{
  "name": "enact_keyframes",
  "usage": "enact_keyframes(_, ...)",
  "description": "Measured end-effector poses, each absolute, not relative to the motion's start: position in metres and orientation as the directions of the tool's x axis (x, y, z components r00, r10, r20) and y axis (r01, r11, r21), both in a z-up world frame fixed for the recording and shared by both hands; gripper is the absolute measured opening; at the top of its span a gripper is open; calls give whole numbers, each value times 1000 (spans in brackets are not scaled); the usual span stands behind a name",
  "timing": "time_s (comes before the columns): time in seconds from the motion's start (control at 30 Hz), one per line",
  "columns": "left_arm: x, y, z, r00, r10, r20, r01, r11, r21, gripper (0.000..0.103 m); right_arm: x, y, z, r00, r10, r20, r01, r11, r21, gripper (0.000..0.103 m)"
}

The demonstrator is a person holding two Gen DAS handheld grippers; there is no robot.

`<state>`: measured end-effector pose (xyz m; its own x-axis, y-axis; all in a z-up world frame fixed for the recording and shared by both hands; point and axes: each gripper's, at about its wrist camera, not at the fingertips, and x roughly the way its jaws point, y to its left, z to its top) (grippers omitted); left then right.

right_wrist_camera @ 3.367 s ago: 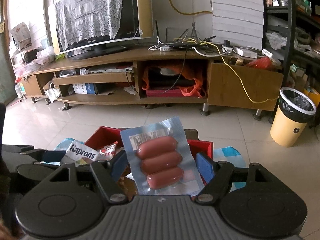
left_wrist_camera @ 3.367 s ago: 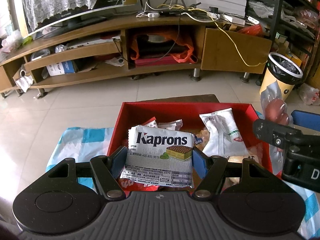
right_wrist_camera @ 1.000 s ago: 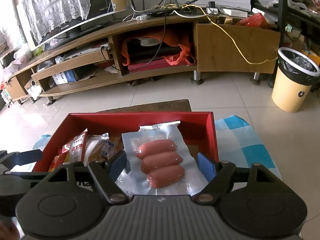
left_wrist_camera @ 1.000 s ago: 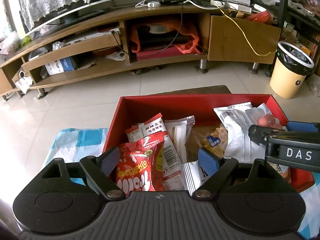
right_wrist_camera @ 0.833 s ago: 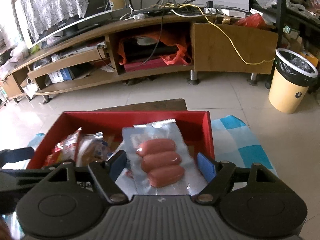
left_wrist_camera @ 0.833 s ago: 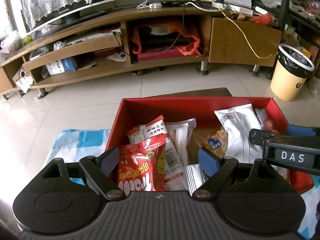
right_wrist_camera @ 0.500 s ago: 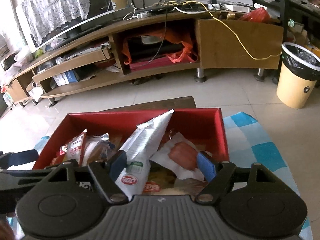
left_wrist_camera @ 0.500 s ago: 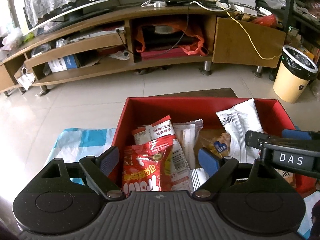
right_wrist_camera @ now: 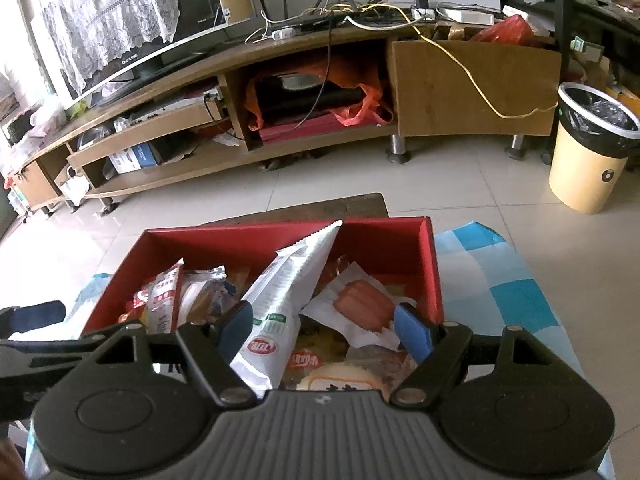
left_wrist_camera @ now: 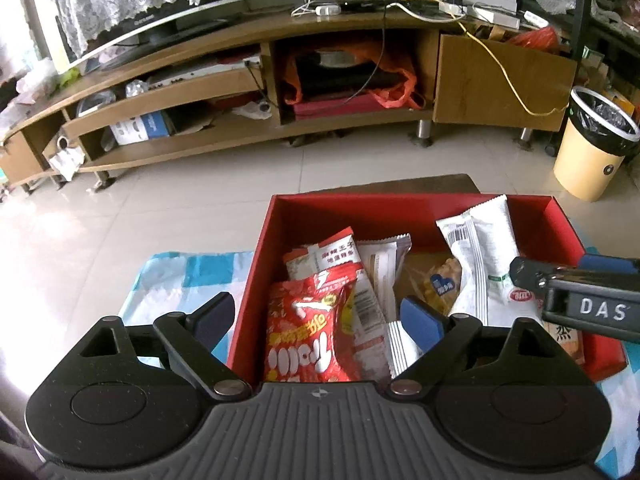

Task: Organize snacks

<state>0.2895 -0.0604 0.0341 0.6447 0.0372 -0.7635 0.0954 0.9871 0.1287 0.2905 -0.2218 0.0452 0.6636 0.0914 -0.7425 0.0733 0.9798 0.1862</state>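
Observation:
A red box (left_wrist_camera: 400, 210) on a blue checked cloth holds several snack packs. In the left wrist view a red chip bag (left_wrist_camera: 308, 320) and a white pack (left_wrist_camera: 480, 276) lie in it. My left gripper (left_wrist_camera: 320, 316) is open and empty over the box's near left corner. My right gripper (right_wrist_camera: 324, 328) is open and empty above the box; it also shows in the left wrist view (left_wrist_camera: 580, 292). The sausage pack (right_wrist_camera: 360, 308) lies in the box below it, beside the white pack (right_wrist_camera: 288, 292), which leans upright.
The box (right_wrist_camera: 280, 236) sits on a low table with the checked cloth (right_wrist_camera: 500, 280). Beyond is tiled floor, a long wooden TV stand (left_wrist_camera: 280, 80) and a yellow waste bin (left_wrist_camera: 592, 148) at right.
My left gripper released the Kaprons pack into the box. My right gripper opened and let the sausage pack drop into the box. Both have pulled back slightly.

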Motion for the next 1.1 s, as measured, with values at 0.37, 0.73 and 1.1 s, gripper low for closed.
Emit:
enact_keyframes(0.37, 268, -57, 62, 684, 55, -727, 52, 991, 123, 102, 266, -221, 75, 686, 76, -723, 61, 985, 162, 74)
enact_keyframes(0.73, 252, -50, 80, 702, 65, -709, 11, 995, 102, 103, 236, -220, 96, 709, 80, -701, 44, 987, 157, 75)
enact_keyframes(1.1, 234, -41, 78, 675, 27, -737, 15, 999, 50, 103, 207, -221, 108, 722, 93, -686, 40, 984, 175, 75)
